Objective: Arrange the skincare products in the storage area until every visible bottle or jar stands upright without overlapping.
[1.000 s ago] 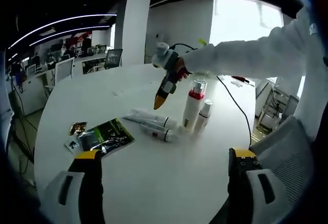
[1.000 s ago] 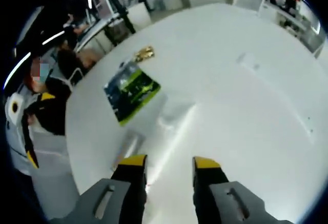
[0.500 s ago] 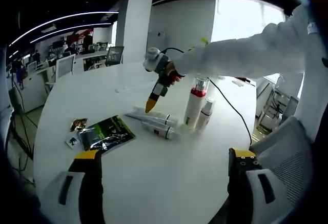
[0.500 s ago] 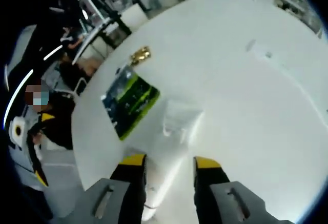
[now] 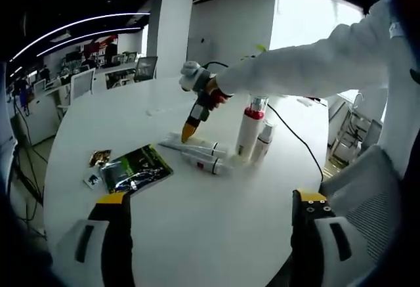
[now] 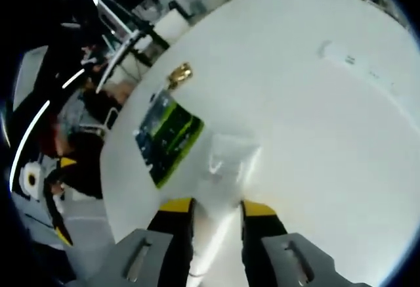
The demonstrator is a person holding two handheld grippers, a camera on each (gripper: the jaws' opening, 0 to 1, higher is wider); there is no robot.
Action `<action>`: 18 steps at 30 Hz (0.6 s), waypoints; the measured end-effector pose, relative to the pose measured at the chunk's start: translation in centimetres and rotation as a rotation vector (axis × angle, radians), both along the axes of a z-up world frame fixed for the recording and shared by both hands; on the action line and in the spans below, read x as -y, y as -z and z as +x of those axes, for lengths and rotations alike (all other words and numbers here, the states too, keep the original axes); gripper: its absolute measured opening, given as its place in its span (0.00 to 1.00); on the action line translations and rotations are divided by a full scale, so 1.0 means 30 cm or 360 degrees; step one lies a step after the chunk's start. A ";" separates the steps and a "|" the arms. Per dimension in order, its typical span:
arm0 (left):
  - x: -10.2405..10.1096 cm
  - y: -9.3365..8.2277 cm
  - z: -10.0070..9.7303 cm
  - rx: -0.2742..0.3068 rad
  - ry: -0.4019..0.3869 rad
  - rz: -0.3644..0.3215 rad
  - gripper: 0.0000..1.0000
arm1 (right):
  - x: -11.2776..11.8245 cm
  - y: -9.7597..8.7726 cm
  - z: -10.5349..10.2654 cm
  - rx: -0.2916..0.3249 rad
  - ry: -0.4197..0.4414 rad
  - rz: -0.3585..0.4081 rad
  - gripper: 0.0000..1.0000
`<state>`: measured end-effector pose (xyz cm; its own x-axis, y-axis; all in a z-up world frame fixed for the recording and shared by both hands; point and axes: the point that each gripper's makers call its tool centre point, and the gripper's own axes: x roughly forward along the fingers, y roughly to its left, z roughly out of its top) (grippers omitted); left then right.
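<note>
Tube [image 6: 220,218], white and lying flat on the round white worktop [image 6: 328,123], sits between the right gripper's [image 6: 216,209] yellow-tipped fingers [image 6: 176,207], which stand narrow on either side of its lower body; whether the pads press it I cannot tell. Its flat crimped end points away from the fingers, toward a green packet [image 6: 168,138] and a small gold wrapper [image 6: 179,73] beyond.

In the left gripper view the same gripper [image 5: 189,131], held by a hand in a white sleeve [image 5: 308,60], tips down onto the long tube [image 5: 190,145]. A second tube [image 5: 205,163] lies just beside it. Right of them a tall white bottle [image 5: 248,132] with a red band stands upright, a smaller bottle [image 5: 264,139] close against it. The left gripper [image 5: 214,200] hangs well back from these, fingers [image 5: 113,199] wide apart and holding nothing.
</note>
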<state>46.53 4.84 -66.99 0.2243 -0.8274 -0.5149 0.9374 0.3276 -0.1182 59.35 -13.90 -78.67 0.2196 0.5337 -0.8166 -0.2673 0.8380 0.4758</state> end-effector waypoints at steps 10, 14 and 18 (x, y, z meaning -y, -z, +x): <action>0.000 0.011 -0.003 0.0009 0.0014 0.0035 0.96 | -0.084 0.006 -0.036 -0.0063 -0.0138 -0.0027 0.16; -0.004 0.006 0.002 0.0013 0.0000 0.0028 0.96 | -0.091 0.003 -0.038 -0.0063 -0.0200 -0.0109 0.15; -0.005 0.009 0.002 0.0018 0.0000 0.0038 0.95 | -0.087 0.000 -0.037 -0.0043 -0.0267 -0.0217 0.14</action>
